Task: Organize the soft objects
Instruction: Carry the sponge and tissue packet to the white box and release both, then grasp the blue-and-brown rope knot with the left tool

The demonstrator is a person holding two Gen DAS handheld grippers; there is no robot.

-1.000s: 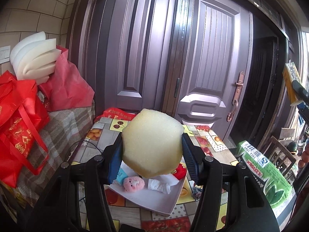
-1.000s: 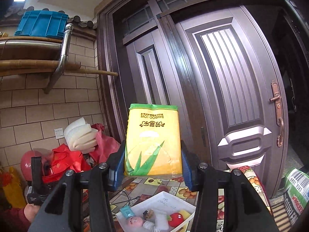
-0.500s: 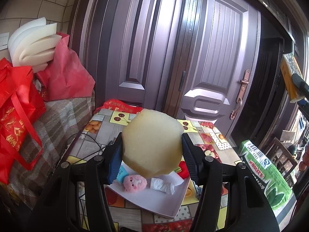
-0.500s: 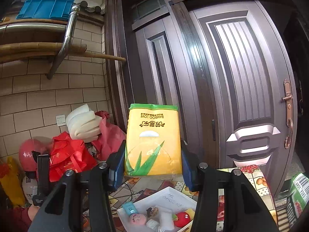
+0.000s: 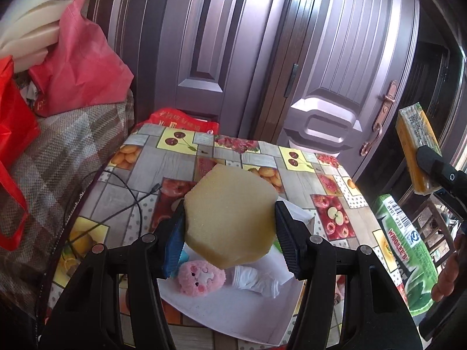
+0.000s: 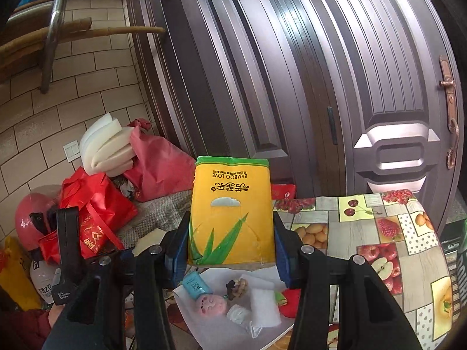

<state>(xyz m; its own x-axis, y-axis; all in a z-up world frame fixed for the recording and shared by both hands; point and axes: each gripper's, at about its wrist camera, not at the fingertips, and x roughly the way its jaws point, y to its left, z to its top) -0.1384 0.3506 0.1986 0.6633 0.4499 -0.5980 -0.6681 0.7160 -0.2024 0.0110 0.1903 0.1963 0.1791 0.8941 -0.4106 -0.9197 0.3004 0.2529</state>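
Note:
My left gripper is shut on a pale yellow sponge and holds it above a white tray. The tray holds a pink plush toy, a white cloth roll and other small soft items. My right gripper is shut on a yellow tissue pack, held above the same tray. The pink plush, a blue packet, a white pad and a red toy lie in it. The tissue pack also shows at the right of the left wrist view.
The tray sits on a table with a fruit-pattern cloth. A black cable lies on its left part. Red bags and white foam pile at the left. A green box stands at the right. Dark doors rise behind.
Both wrist views have tilted downward, so more of the table and tray shows. Both grippers still hold their objects.

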